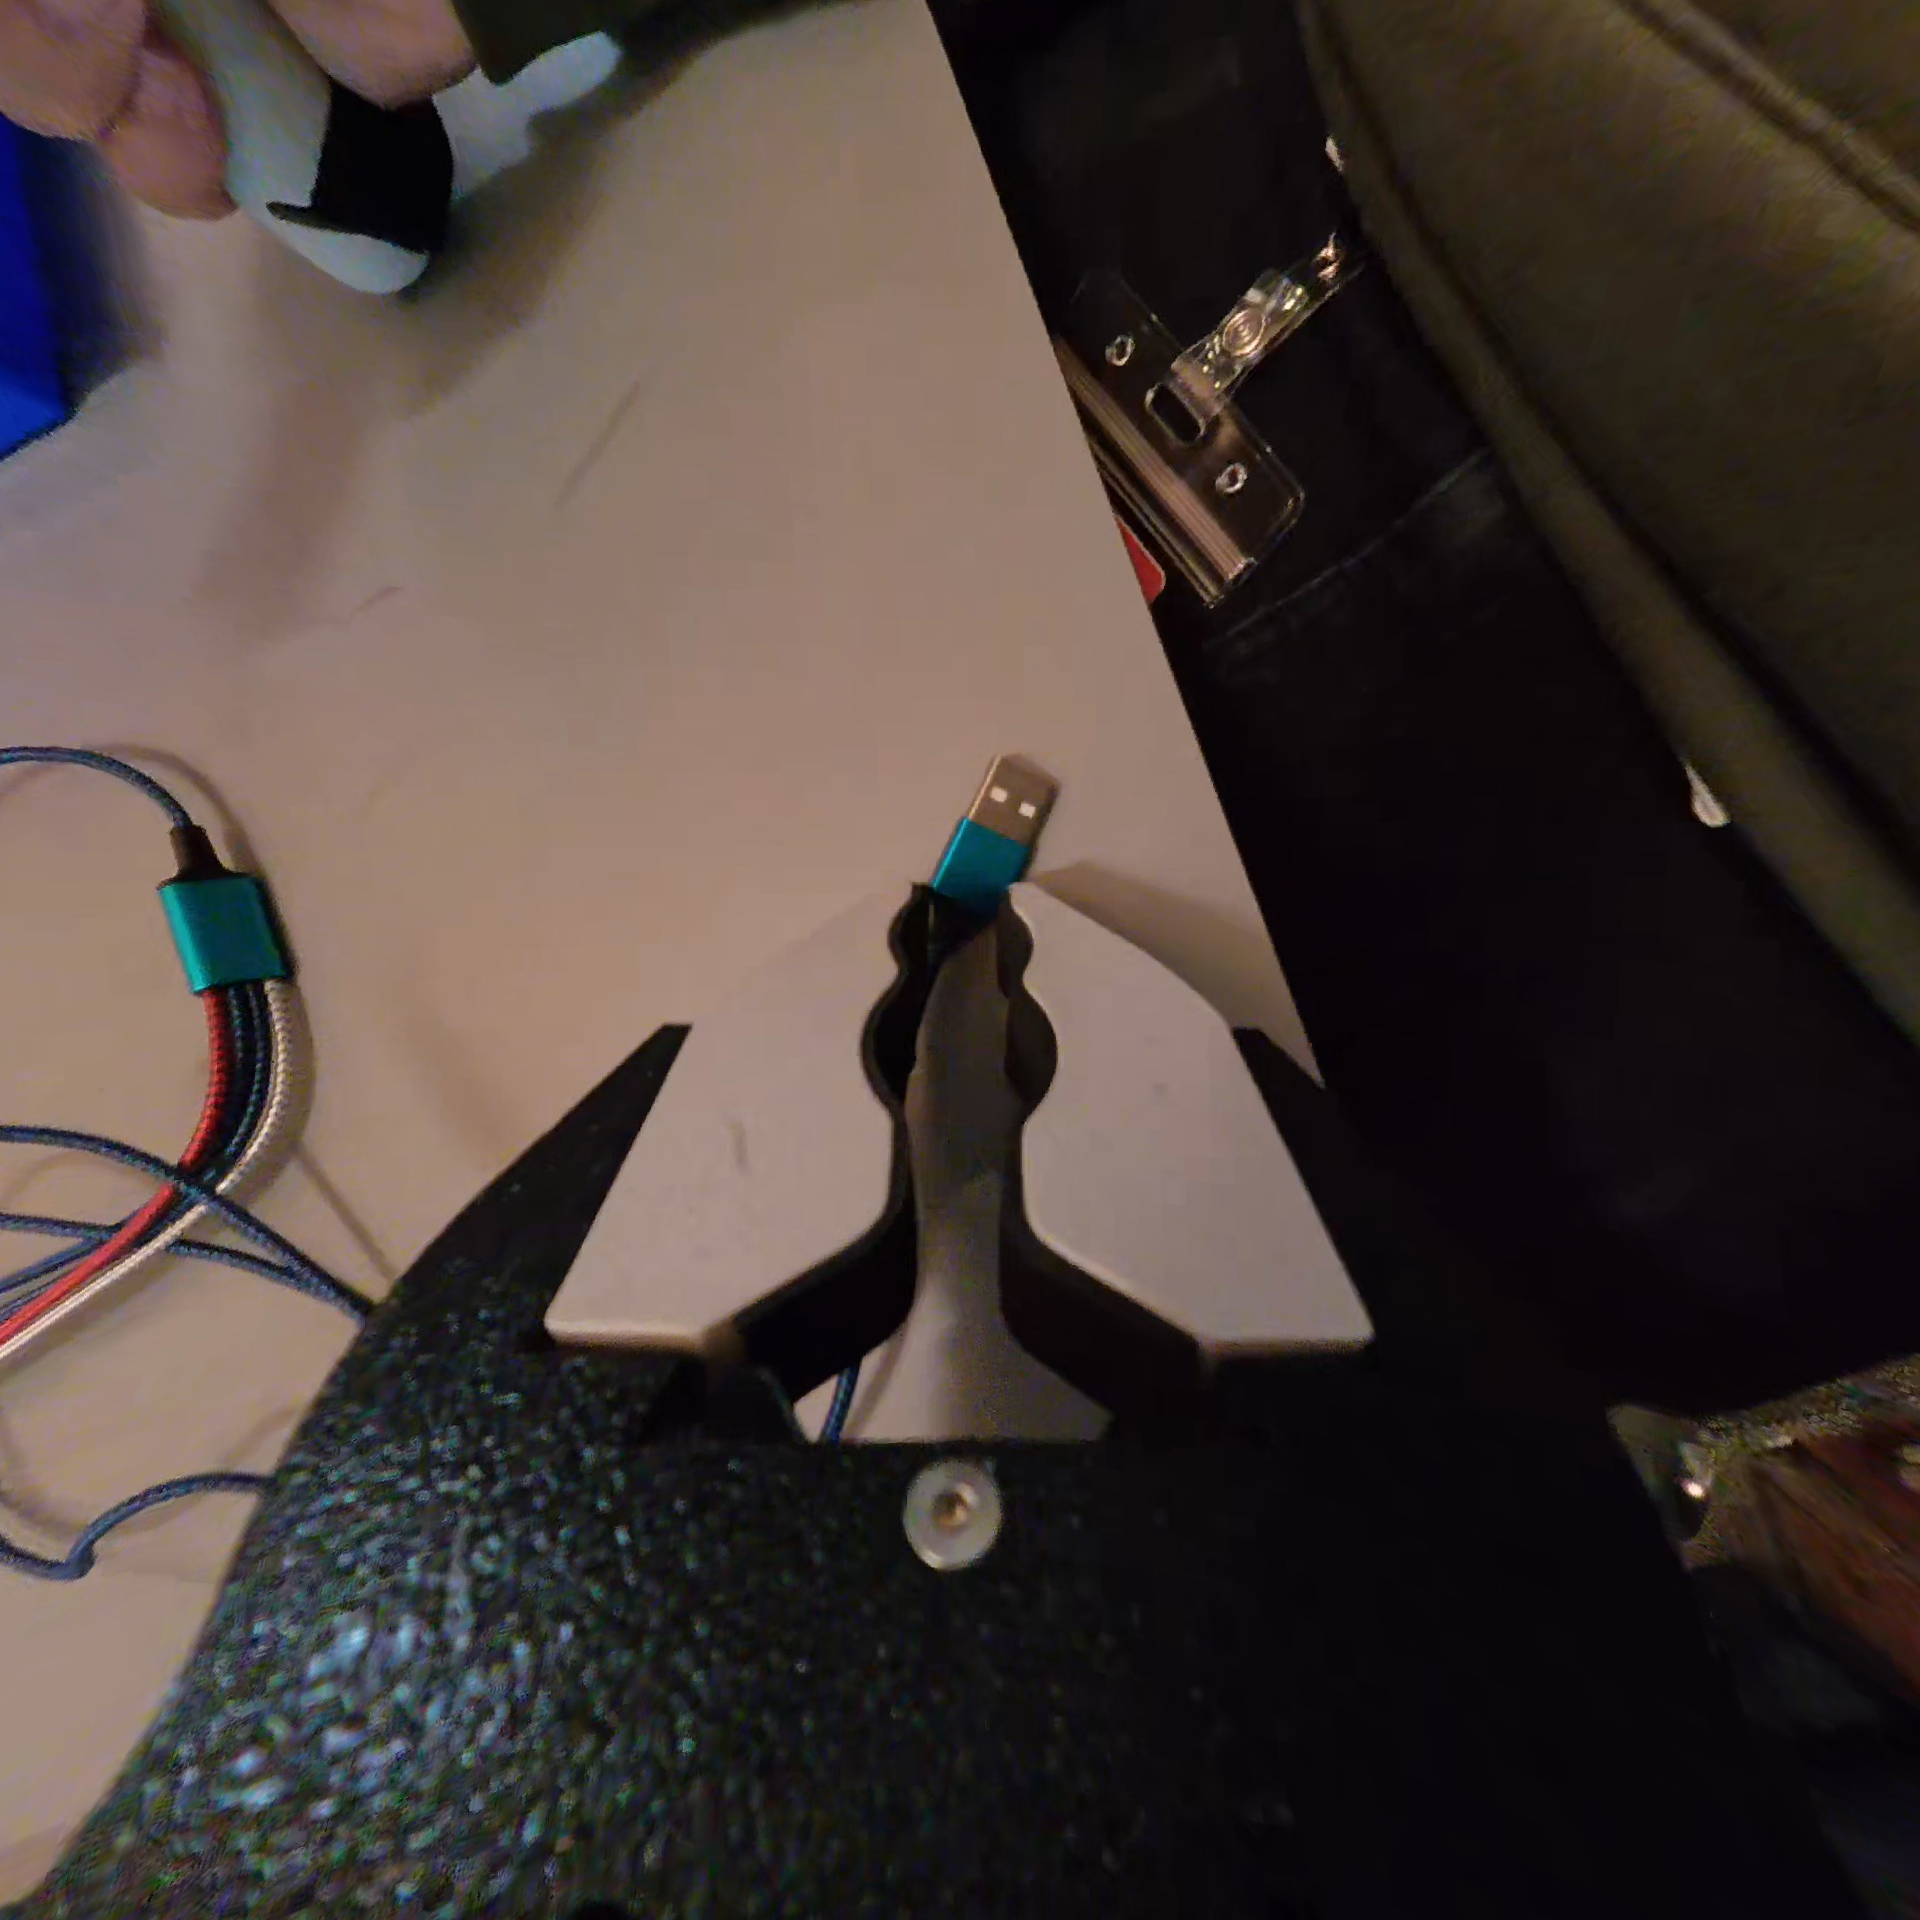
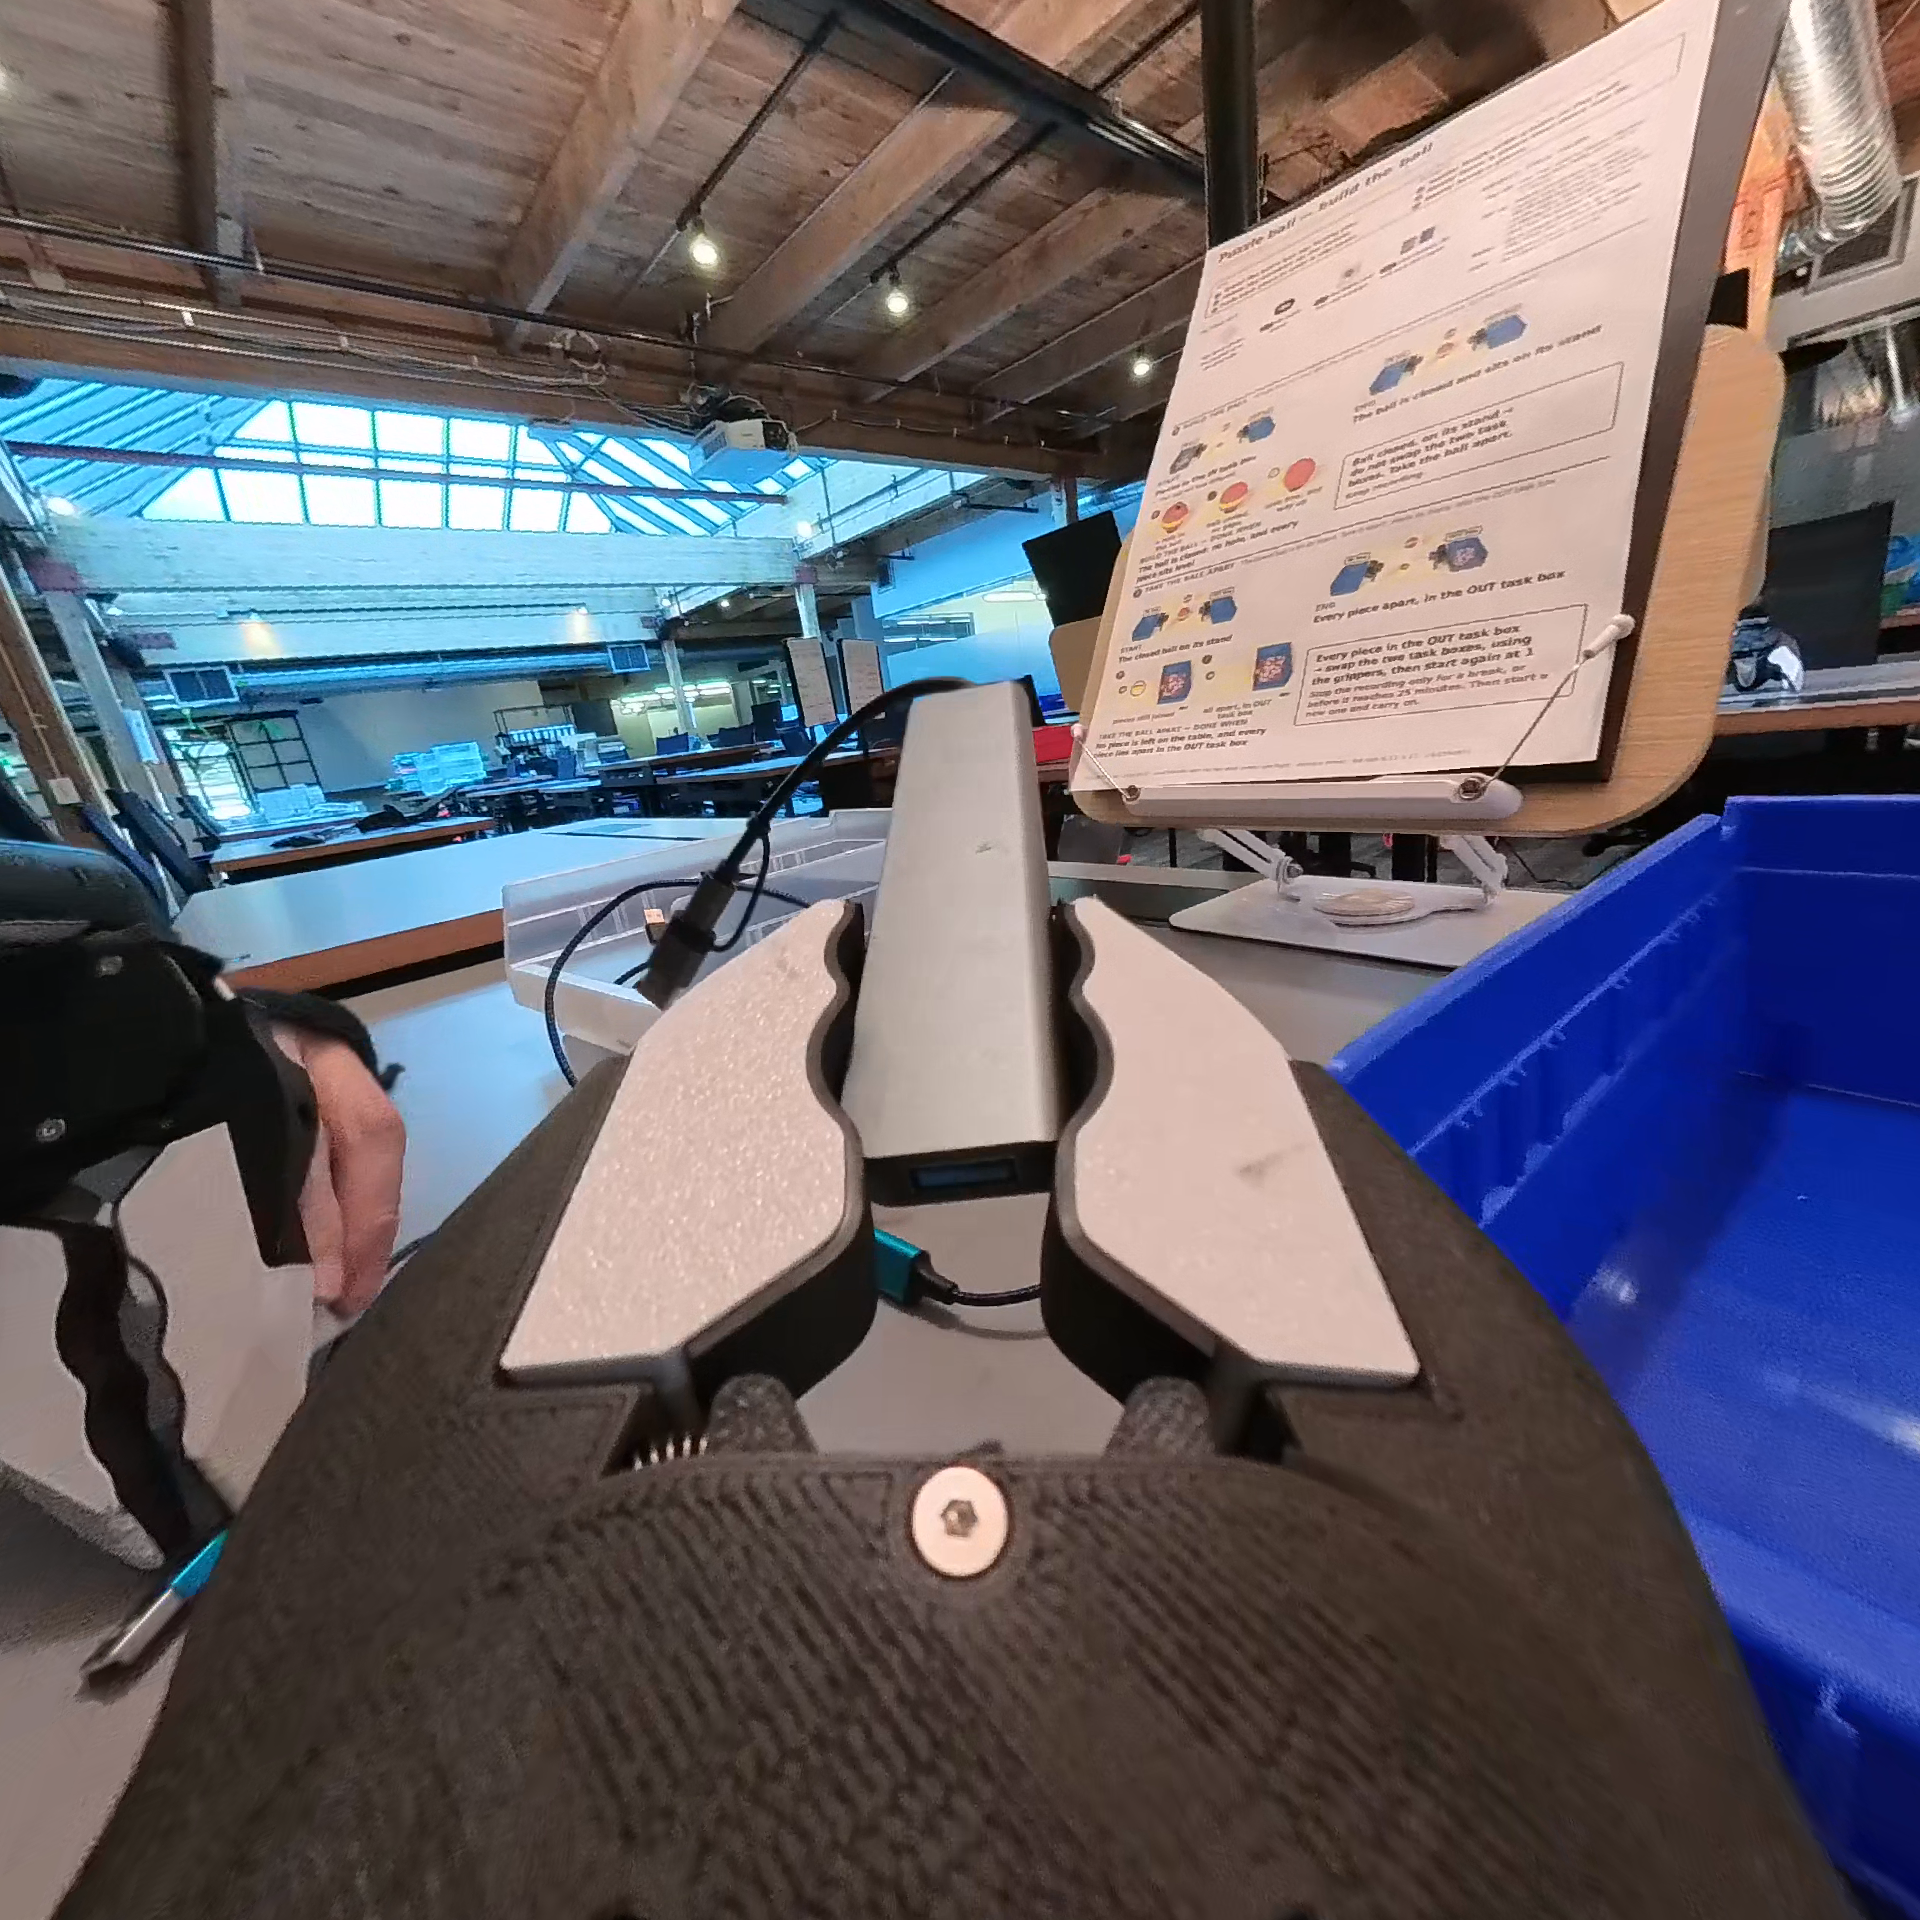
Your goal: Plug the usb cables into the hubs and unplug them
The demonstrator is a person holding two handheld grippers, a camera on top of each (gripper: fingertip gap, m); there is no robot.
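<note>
While the left gripper [image 1: 961, 920] pinches a teal USB plug [image 1: 992, 836] over the bench [image 1: 623, 520], its metal tip juts forward. The right gripper [image 2: 961, 997] clamps a grey hub [image 2: 961, 935] (one blue port faces the camera).

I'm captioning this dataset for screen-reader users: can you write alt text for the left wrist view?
The left gripper is shut on a teal USB plug, its metal end pointing forward over a beige table. A teal cable splitter with braided cables lies to the left.
</note>
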